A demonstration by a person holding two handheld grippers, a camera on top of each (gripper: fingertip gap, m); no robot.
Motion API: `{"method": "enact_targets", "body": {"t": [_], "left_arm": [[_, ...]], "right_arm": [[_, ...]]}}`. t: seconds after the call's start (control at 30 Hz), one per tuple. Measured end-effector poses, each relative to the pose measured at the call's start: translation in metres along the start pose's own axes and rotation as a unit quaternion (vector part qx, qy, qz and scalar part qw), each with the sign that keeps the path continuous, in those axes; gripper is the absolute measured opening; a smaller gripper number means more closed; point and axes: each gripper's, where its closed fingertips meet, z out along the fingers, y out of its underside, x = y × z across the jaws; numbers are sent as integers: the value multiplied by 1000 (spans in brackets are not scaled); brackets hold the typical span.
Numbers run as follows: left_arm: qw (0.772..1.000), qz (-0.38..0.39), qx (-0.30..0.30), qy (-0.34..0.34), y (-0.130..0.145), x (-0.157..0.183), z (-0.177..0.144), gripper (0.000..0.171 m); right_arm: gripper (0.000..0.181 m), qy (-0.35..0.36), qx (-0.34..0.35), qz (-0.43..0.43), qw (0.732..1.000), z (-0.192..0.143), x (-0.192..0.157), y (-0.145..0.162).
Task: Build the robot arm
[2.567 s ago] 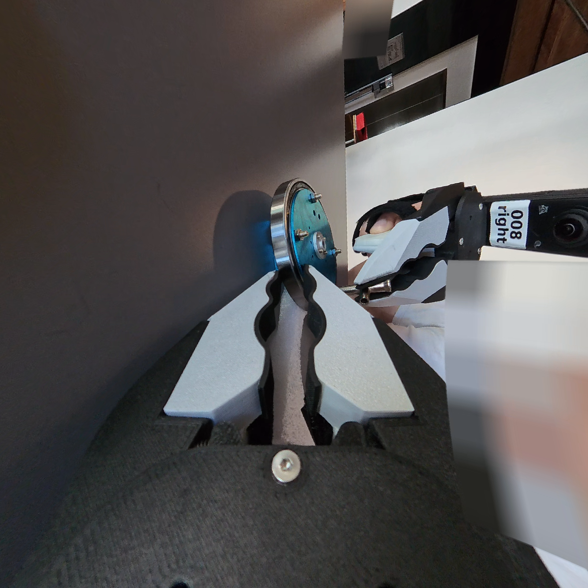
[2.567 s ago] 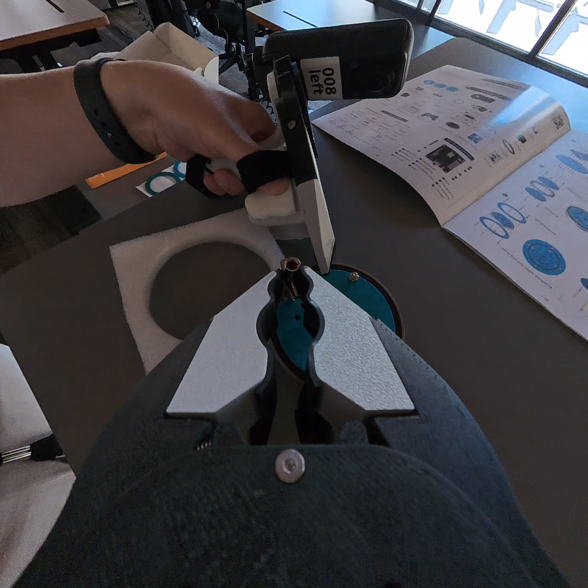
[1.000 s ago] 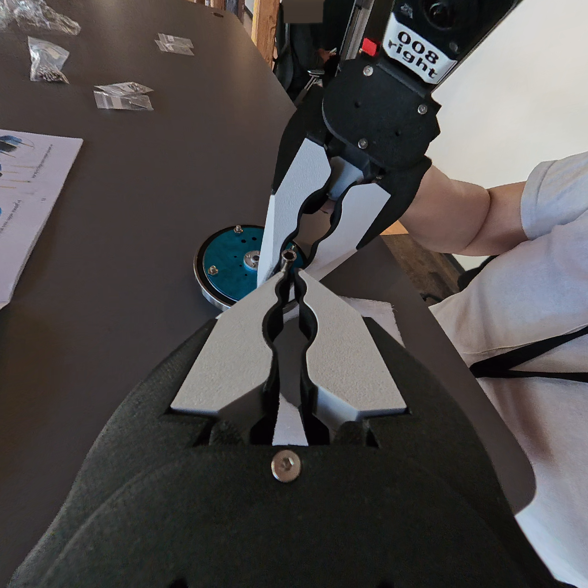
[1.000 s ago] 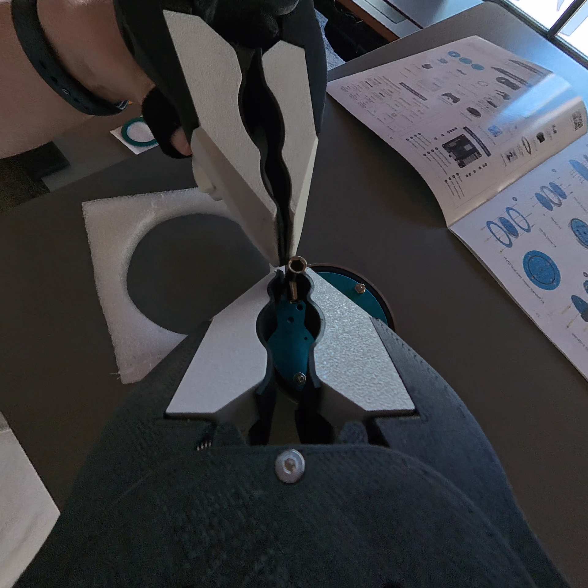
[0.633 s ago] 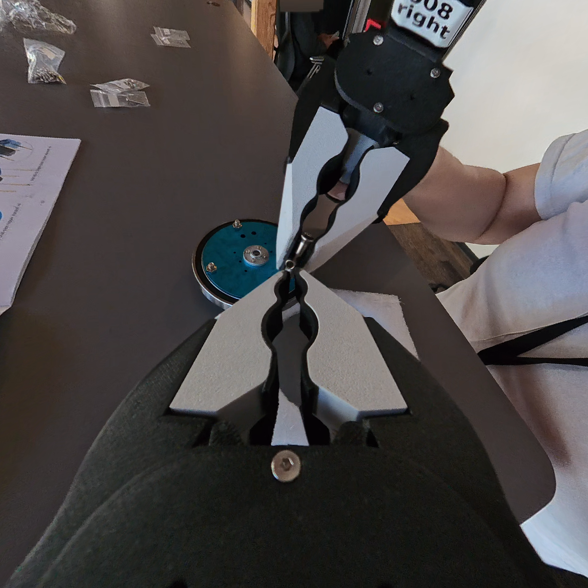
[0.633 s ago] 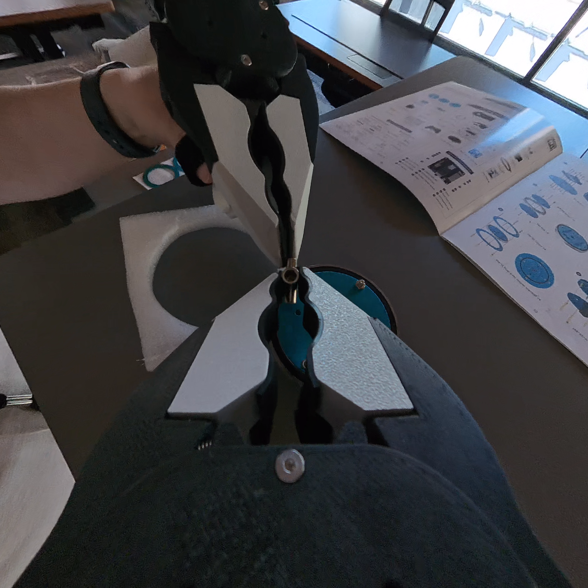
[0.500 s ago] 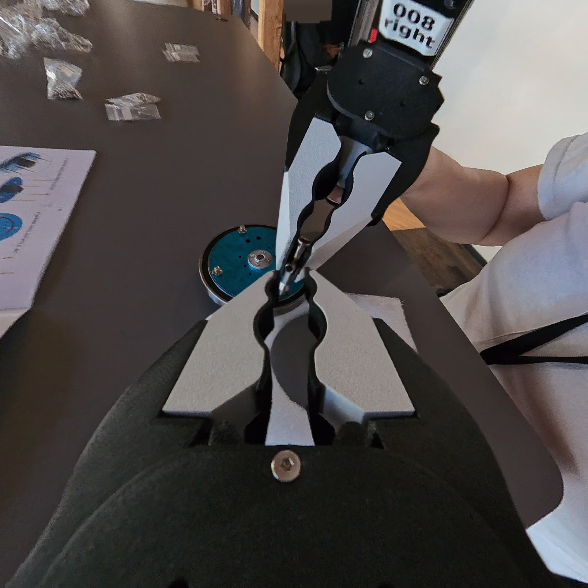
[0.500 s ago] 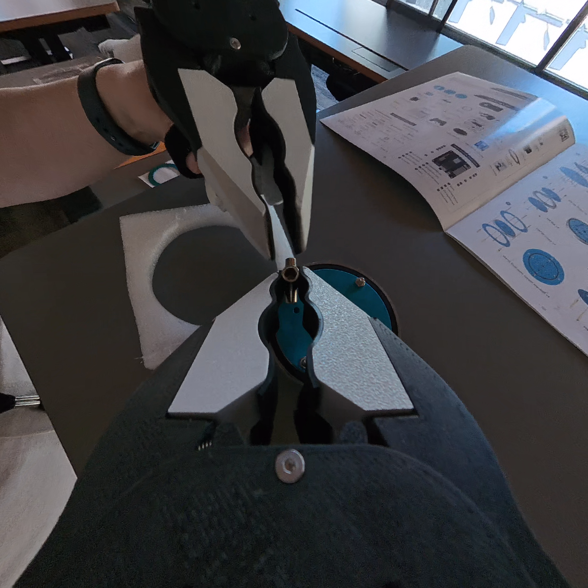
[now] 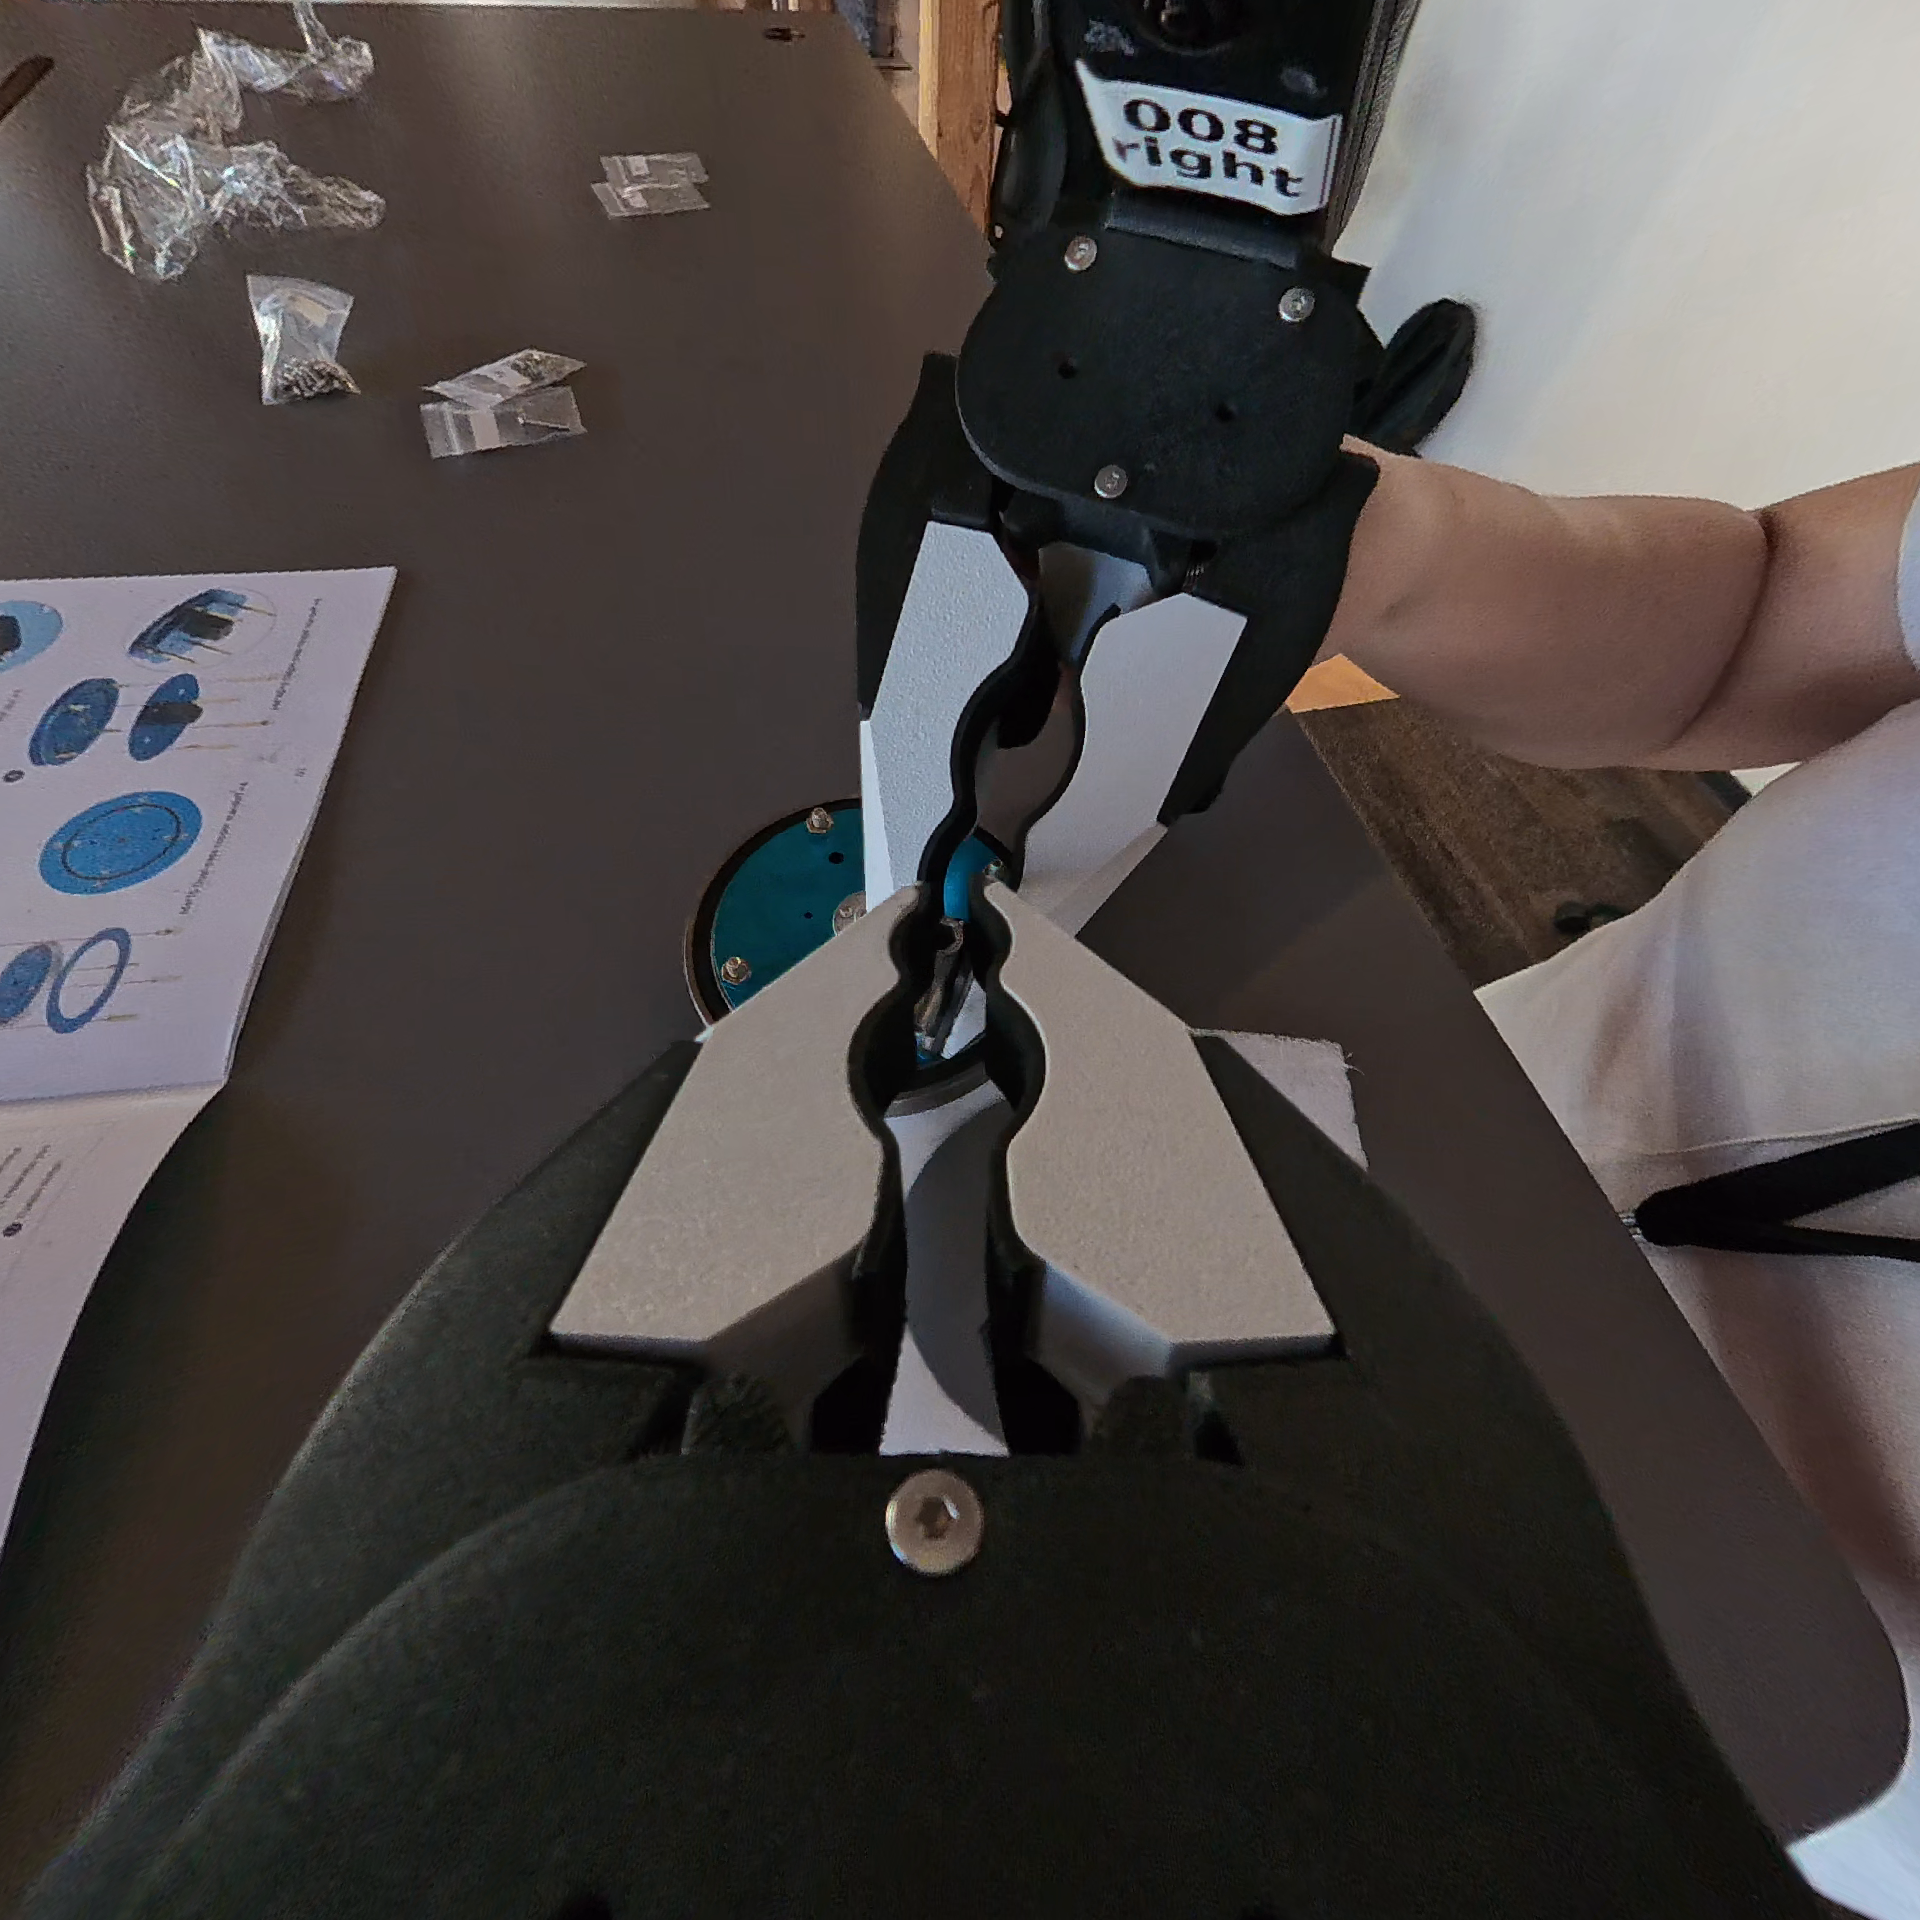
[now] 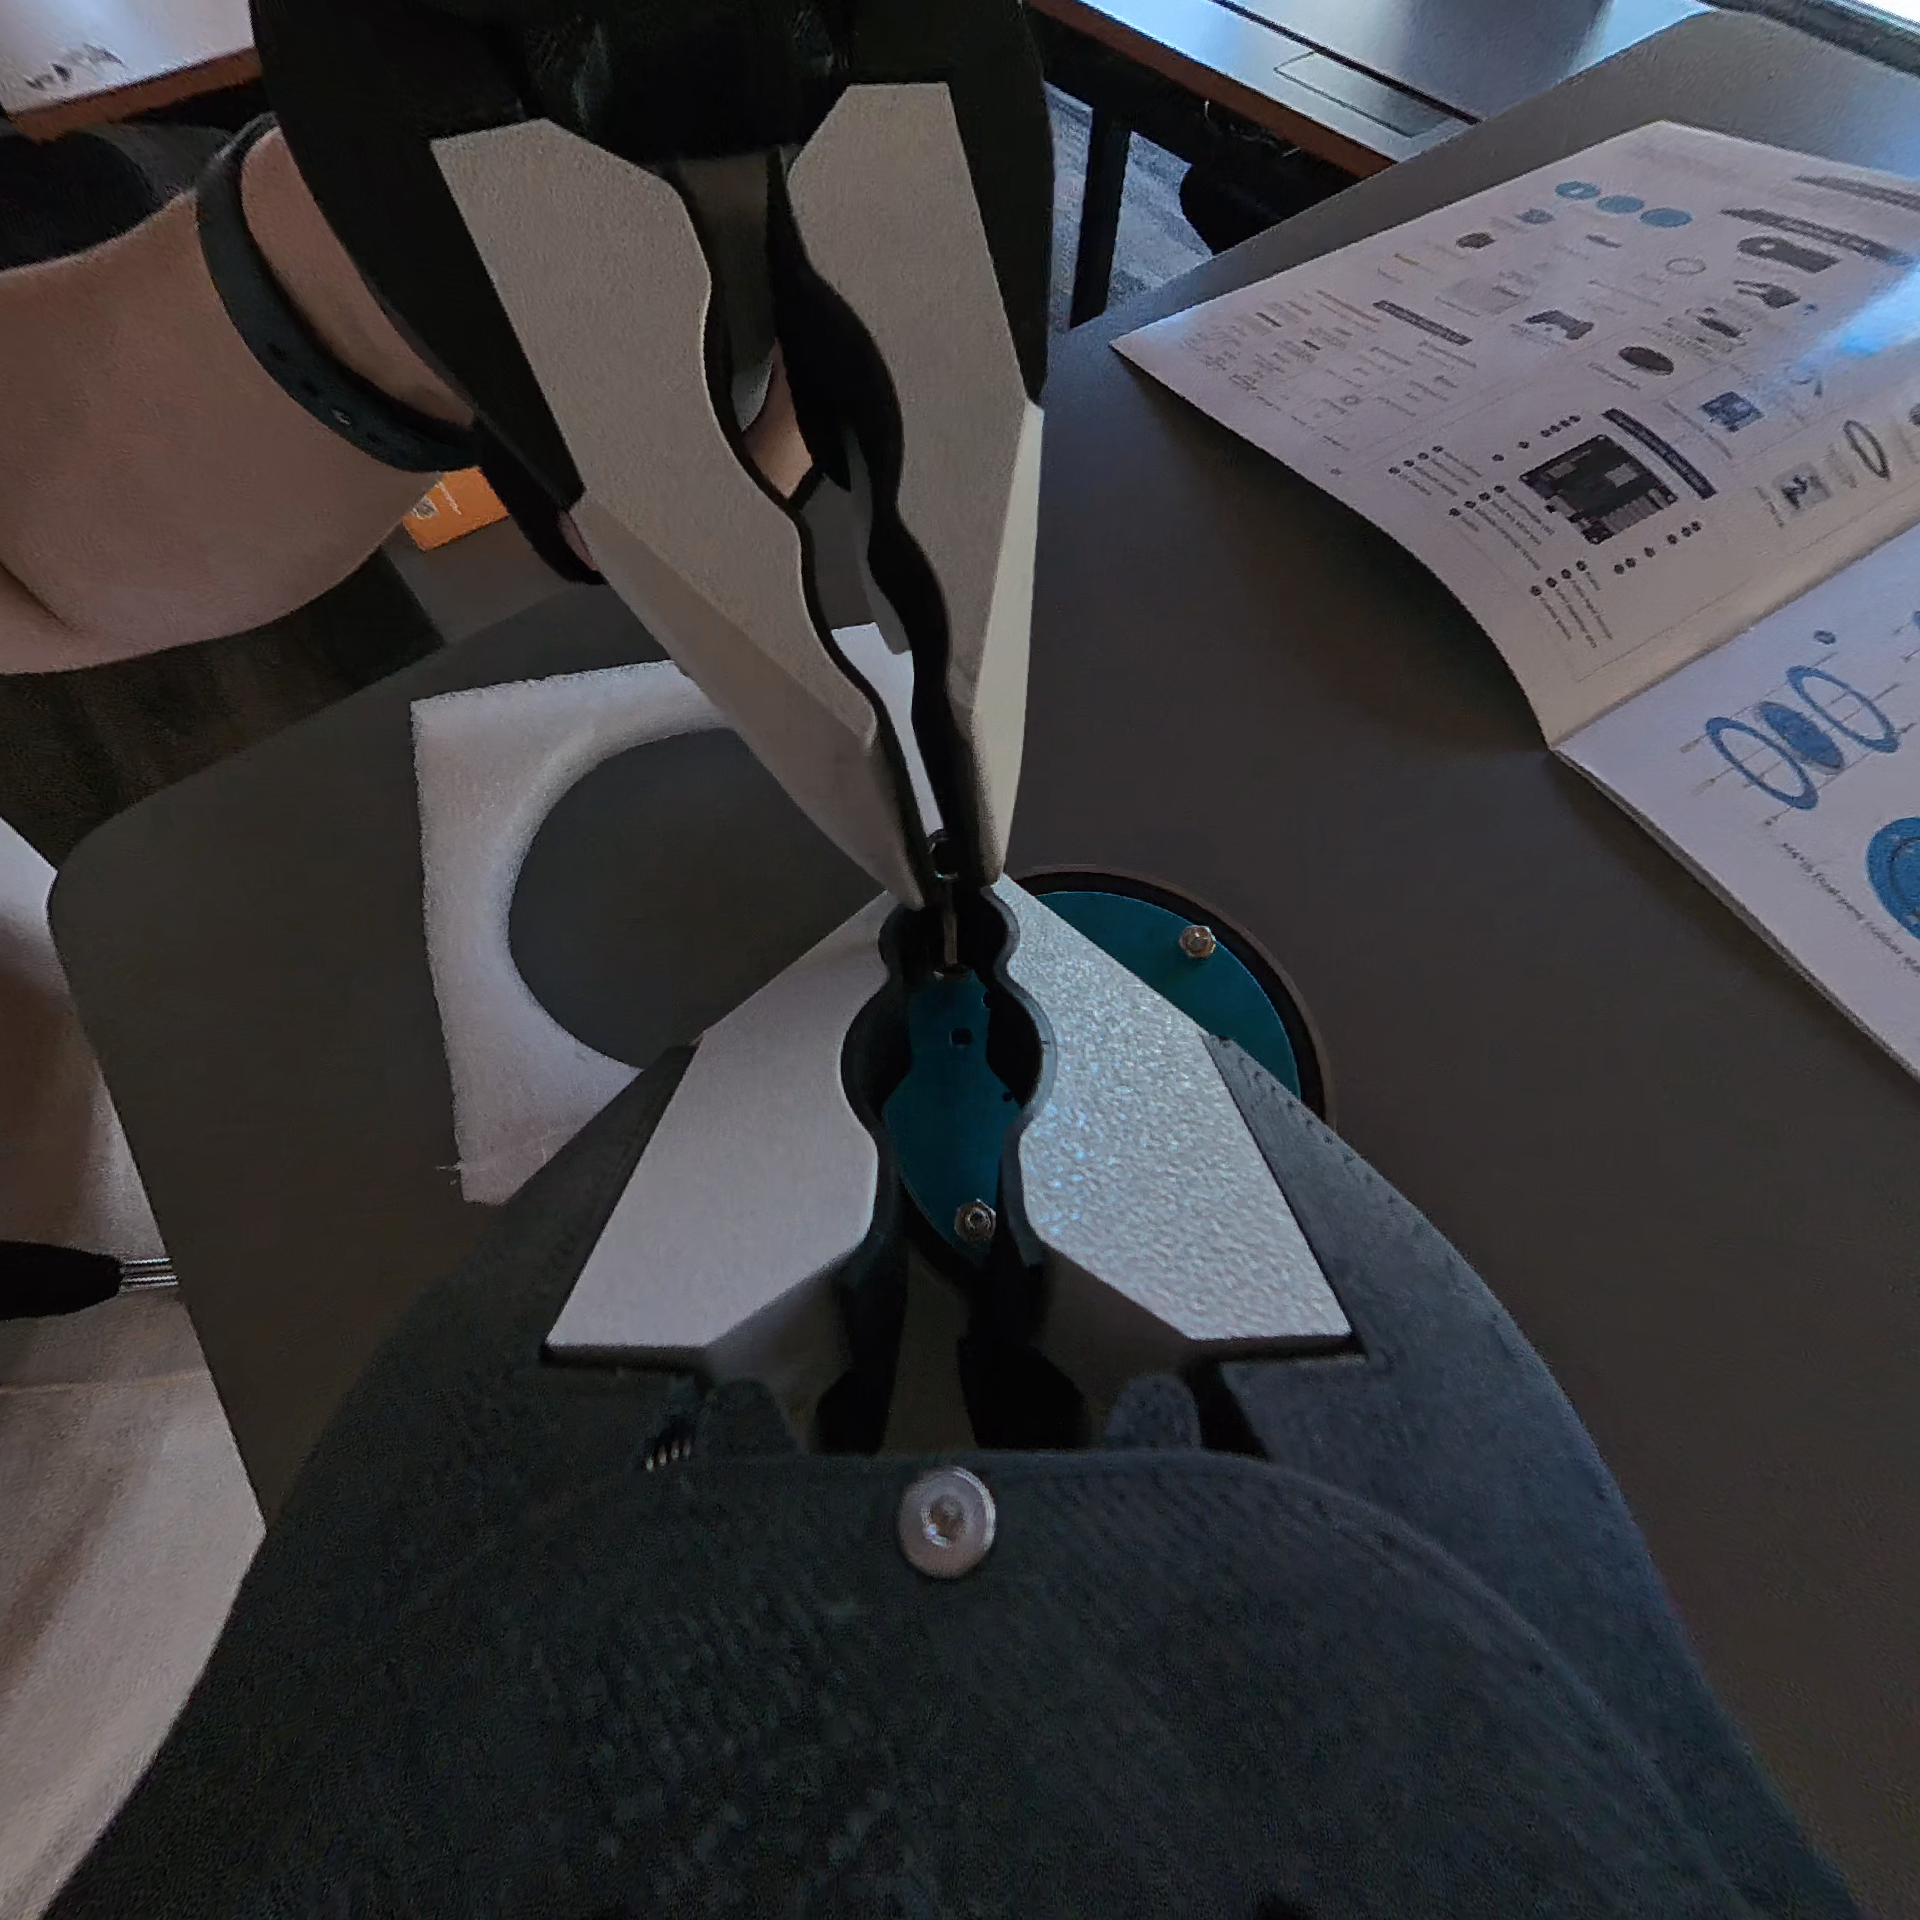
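A small metal screw (image 9: 940, 987) is pinched between both grippers, tip to tip, just above a round blue disc with a metal rim (image 9: 779, 914) lying flat on the dark table (image 9: 623, 571). My left gripper (image 9: 951, 909) is shut on the screw's lower part. My right gripper (image 9: 951, 883) comes down from above and grips the other end. In the right wrist view the screw (image 10: 948, 925) sits in my right gripper (image 10: 948, 920), with the left gripper (image 10: 940, 868) closed on it from above and the disc (image 10: 1132, 966) below.
A white foam square with a round cut-out (image 10: 468, 935) lies beside the disc. An open printed booklet (image 10: 1558, 416) lies to one side, and it also shows in the left wrist view (image 9: 156, 779). Small plastic bags of parts (image 9: 499, 405) lie farther off. The table edge and a person's arm (image 9: 1558, 623) are close. Left and right tips are no more than a few centimetres apart.
The left gripper set the disc flat on the table, opened half a second ago, and has now closed on the screw that the right gripper holds. Both grippers moved slightly closer together.
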Motion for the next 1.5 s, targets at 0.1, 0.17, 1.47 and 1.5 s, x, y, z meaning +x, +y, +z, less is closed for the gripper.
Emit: {"method": "enact_targets", "body": {"t": [0.1,0.17,1.47,1.5], "left_arm": [[1000,-9,3,-2,0,-2,1,0],[1000,-12,5,0,1,-1,0,0],[999,-10,41,10,5,-3,2,7],[999,-9,41,10,5,-3,2,7]], "right_arm": [[8,-17,8,14,1000,1,-1,1],[7,-22,13,15,1000,2,-1,1],[6,43,77,1,996,-21,1,0],[6,40,78,6,996,-21,1,0]]}}
